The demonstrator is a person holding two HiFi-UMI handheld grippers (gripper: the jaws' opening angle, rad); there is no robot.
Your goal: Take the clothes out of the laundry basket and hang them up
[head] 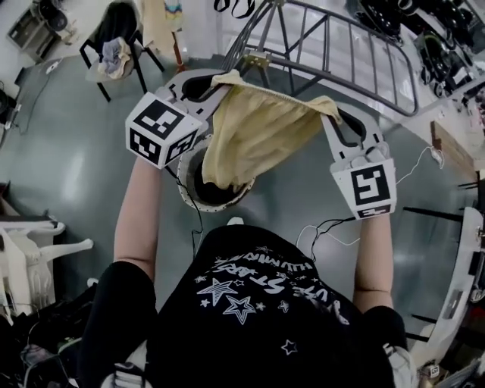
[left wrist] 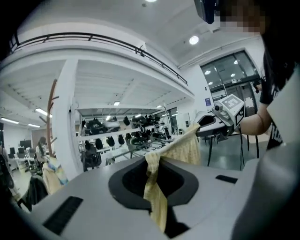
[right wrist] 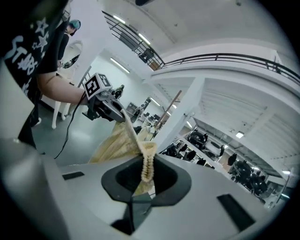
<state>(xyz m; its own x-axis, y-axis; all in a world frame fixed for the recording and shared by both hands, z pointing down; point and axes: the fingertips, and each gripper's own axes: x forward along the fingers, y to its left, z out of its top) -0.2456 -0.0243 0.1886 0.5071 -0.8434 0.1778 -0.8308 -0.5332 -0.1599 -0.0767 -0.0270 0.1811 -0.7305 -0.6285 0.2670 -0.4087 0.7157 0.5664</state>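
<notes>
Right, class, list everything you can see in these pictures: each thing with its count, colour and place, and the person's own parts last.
yellow garment: one, pale yellow, stretched between the two claws
laundry basket: one, white rim, dark inside, below the garment
drying rack: one, grey metal, beyond the garment
black chair: one, black, left of the rack
white chair: one, white, at the head view's left edge
T-shirt: one, black with white stars, on the person
forearms: two, bare, one behind each claw
left claw: one, grey, shut on the garment
right claw: one, grey, shut on the garment
</notes>
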